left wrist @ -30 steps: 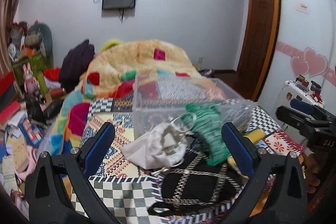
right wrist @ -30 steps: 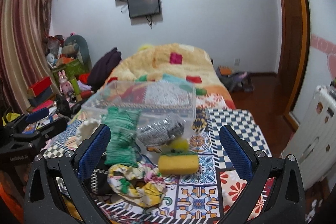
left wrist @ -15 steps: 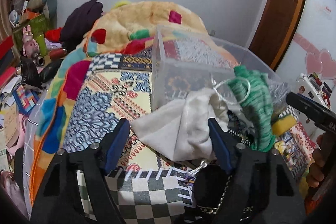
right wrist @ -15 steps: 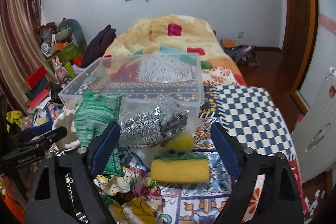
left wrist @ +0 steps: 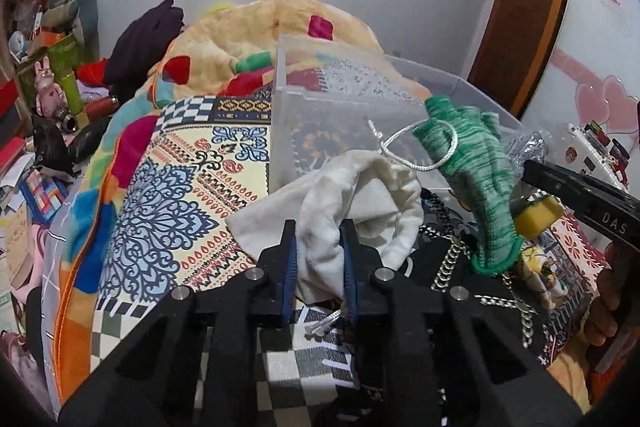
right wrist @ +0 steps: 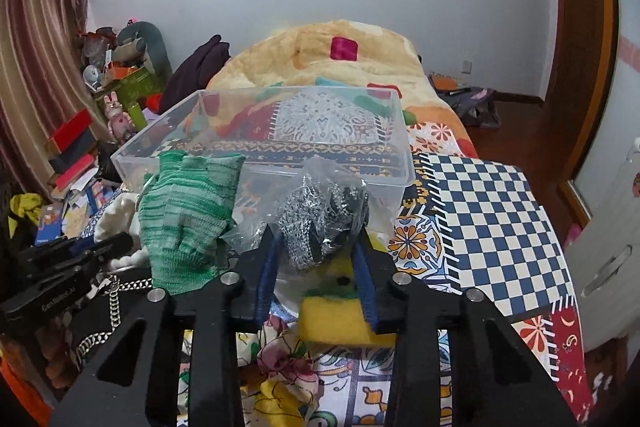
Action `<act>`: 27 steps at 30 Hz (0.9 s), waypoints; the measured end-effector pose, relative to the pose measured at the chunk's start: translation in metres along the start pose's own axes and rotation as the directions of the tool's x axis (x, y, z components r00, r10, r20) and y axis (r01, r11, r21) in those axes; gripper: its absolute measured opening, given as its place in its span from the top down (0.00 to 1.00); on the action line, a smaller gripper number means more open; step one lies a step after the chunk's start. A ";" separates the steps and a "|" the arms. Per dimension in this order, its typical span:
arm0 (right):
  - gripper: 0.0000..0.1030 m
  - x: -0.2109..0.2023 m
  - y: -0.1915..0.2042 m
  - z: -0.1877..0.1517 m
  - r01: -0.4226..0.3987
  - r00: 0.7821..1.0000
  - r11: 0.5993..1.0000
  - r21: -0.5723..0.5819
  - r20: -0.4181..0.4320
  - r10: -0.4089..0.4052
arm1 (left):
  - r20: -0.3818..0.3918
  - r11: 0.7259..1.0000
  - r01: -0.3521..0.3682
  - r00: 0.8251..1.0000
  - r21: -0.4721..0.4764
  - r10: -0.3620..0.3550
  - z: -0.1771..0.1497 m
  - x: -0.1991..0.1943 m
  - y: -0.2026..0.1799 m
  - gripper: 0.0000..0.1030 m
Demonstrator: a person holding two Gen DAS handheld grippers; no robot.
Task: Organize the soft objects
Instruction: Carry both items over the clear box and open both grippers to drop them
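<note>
My left gripper (left wrist: 318, 255) is shut on a white cloth drawstring bag (left wrist: 352, 199) lying on the patterned bedspread, just in front of a clear plastic bin (left wrist: 328, 115). My right gripper (right wrist: 318, 259) is shut on a clear plastic bag of grey knitted fabric (right wrist: 320, 215) that leans on the bin's (right wrist: 280, 147) front wall. A green striped glove (right wrist: 188, 211) hangs over the bin's front edge and also shows in the left wrist view (left wrist: 472, 171). A yellow sponge (right wrist: 340, 319) lies under the right gripper.
A black bag with a chain strap (left wrist: 460, 267) and a floral scrunchie (right wrist: 280, 367) lie in the pile. A rolled orange blanket (right wrist: 340, 59) lies behind the bin. Clutter and toys (right wrist: 116, 99) fill the floor at left. A wooden door (right wrist: 576, 47) stands right.
Both grippers moved forward and down, then closed from wide open: the left onto the white drawstring bag, the right onto the plastic bag of grey fabric.
</note>
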State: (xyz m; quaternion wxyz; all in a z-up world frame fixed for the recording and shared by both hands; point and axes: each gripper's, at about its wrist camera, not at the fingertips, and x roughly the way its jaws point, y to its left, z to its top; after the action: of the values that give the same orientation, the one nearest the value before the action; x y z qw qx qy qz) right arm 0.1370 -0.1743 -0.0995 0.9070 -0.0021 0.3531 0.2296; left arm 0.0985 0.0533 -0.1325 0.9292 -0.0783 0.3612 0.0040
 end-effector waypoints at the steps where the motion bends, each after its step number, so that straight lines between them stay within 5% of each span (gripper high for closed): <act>1: 0.73 0.000 0.000 0.000 -0.002 1.000 1.000 -0.003 0.005 0.002 | 0.008 1.000 -0.001 1.000 0.002 0.001 0.000 -0.003 0.000 0.82; 16: 0.77 -0.044 0.006 0.017 -0.051 0.986 0.998 -0.034 0.157 0.056 | 0.172 0.999 0.023 0.985 -0.049 -0.014 0.029 -0.060 0.014 0.85; 27: 0.77 -0.044 0.008 0.052 -0.033 0.968 0.999 -0.023 0.249 0.038 | 0.277 0.999 0.041 0.960 -0.027 -0.032 0.084 -0.074 0.008 0.85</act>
State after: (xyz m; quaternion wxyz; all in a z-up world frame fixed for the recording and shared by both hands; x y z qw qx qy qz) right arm 0.1382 -0.1764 -0.0314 0.9399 0.0245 0.2340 0.2476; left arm 0.0997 0.0768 -0.0232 0.9690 -0.0988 0.2263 0.0038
